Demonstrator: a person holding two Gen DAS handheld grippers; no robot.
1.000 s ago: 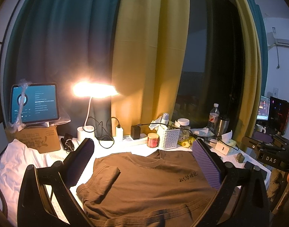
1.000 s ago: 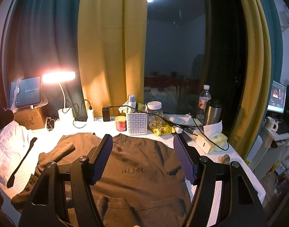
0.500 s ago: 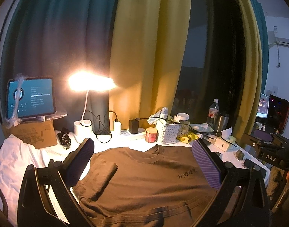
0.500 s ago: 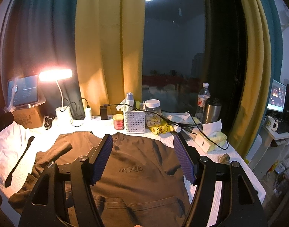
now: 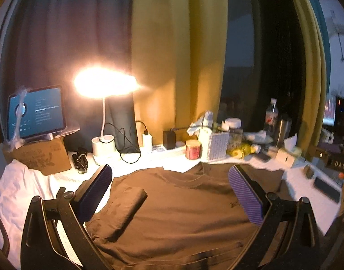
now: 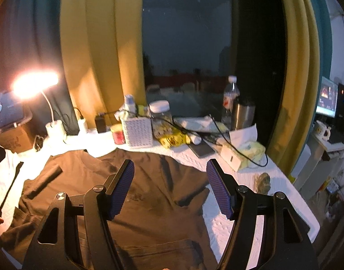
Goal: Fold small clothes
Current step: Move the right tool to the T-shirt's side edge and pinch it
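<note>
A brown T-shirt (image 5: 178,211) lies spread face up on the white-covered table (image 5: 21,186), collar toward the window. Its left sleeve (image 5: 124,204) is folded inward over the body. The same T-shirt (image 6: 154,193) fills the lower middle of the right wrist view, with small dark print on the chest. My left gripper (image 5: 169,177) hangs open above the shirt's upper part, nothing between its purple pads. My right gripper (image 6: 169,171) is open too, held above the chest area and touching nothing.
Along the back edge stand a lit desk lamp (image 5: 104,85), a tablet (image 5: 37,112) on a cardboard box, chargers and cables, a red candle jar (image 5: 193,149), a white basket (image 6: 138,131), a jar, bottles and a tissue pack (image 6: 250,150). A phone (image 5: 327,190) lies at right.
Both grippers have moved forward and lower toward the shirt, which now looks larger in both views. The jaws stayed open. The shirt has not moved.
</note>
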